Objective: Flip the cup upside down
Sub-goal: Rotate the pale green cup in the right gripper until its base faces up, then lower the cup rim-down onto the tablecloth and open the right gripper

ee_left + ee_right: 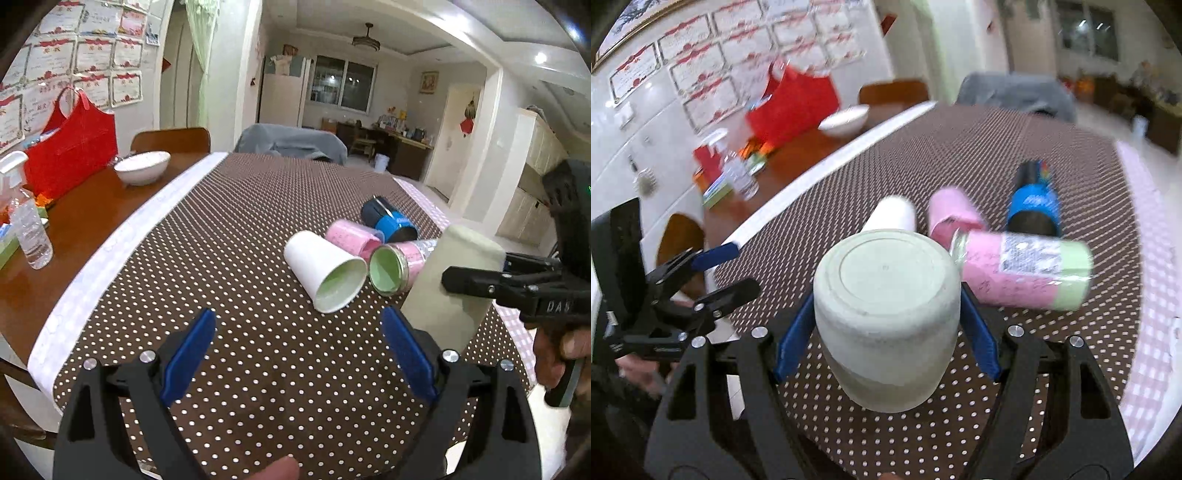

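My right gripper [886, 314] is shut on a pale green cup [886, 317], its flat base facing the camera, held above the dotted brown tablecloth [960, 417]. In the left wrist view the same cup [450, 284] hangs tilted at the right, clamped by the right gripper [458, 280]. My left gripper [299, 328] is open and empty, low over the cloth. A white paper cup [325, 269] lies on its side ahead of it.
A pink-and-green tumbler [395, 267], a pink cup [352, 234] and a blue-black cup [389, 219] lie on their sides behind the white cup. A white bowl [142, 166], red bag [70, 151] and plastic bottle [31, 232] stand on the wooden table at left.
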Motion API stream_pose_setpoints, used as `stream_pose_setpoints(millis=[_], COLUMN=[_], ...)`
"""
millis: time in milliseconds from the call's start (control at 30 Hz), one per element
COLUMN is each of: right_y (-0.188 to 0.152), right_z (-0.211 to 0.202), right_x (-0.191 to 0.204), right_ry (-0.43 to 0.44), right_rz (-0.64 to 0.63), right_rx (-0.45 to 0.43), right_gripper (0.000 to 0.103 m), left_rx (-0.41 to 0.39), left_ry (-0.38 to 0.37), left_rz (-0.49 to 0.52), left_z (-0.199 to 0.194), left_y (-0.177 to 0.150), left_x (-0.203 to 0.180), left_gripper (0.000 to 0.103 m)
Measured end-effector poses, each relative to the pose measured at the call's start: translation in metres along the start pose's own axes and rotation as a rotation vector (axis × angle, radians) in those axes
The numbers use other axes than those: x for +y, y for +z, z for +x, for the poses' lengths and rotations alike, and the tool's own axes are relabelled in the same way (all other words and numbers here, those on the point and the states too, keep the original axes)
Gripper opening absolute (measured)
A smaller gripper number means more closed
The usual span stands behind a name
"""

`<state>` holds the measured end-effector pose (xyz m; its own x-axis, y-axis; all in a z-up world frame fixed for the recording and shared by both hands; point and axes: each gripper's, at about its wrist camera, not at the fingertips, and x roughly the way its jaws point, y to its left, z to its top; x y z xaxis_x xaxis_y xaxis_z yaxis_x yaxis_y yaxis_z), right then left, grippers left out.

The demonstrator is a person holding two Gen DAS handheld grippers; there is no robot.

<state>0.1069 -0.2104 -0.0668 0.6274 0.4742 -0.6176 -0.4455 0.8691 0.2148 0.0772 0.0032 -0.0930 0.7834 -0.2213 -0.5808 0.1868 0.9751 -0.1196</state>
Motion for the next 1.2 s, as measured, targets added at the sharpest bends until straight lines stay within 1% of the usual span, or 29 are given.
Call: stream_pose_setpoints(millis=[167,233,300,467,733,933,967,1000,1033,1100,1200], right_y=[-0.018,-0.024,-0.027,-0.036,-0.049,-0.051,-0.051,-0.051,-0.049,-0.048,-0.045], right_z=[-0.018,-0.021,-0.018,-0.005,0.023,0.029,0.028,0.026,0.023,0.018,0.007], right_x=[0.015,0.018,0.019,0.026,0.027,0.024,0.024,0.025,0.026,0.025,0.020], right_ry=[-0.102,-0.135,-0.153,-0.209,-0.200,-0.193,-0.188,-0.190,-0.199,-0.198,-0.182], right_rz=[-0.013,-0.017,-0.009,-0.046,-0.058,-0.055,-0.055,-0.055,-0.052,-0.040,0.012], right_rx=[-0.172,-0.227,-0.252,-0.272,-0.199,-0.174,-0.180,-0.188,-0.199,-0.211,-0.233], right_gripper=[0.073,0.073,0.073,0.073,0.073,0.074,0.080,0.093,0.098,0.097,0.097], left_rx=[-0.053,-0.067,-0.073,-0.096,-0.092,-0.095,-0.095,-0.096,-0.096,-0.098,-0.110], left_ry=[0.014,0.012,0.012,0.009,0.014,0.020,0.022,0.022,0.022,0.022,0.017], left_rz=[0.001,0.008,0.018,0.031,0.028,0.027,0.027,0.029,0.030,0.031,0.033], left_z=[-0.017,-0.023,-0.026,-0.034,-0.034,-0.034,-0.034,-0.034,-0.034,-0.035,-0.041], left_y=[0.003,0.004,0.005,0.007,0.006,0.008,0.008,0.008,0.008,0.008,0.009], left_x=[0.000,-0.003,-0.006,-0.011,-0.009,-0.008,-0.009,-0.009,-0.010,-0.010,-0.012], left_gripper=[0.090,0.090,0.090,0.090,0.090,0.090,0.090,0.090,0.090,0.090,0.090])
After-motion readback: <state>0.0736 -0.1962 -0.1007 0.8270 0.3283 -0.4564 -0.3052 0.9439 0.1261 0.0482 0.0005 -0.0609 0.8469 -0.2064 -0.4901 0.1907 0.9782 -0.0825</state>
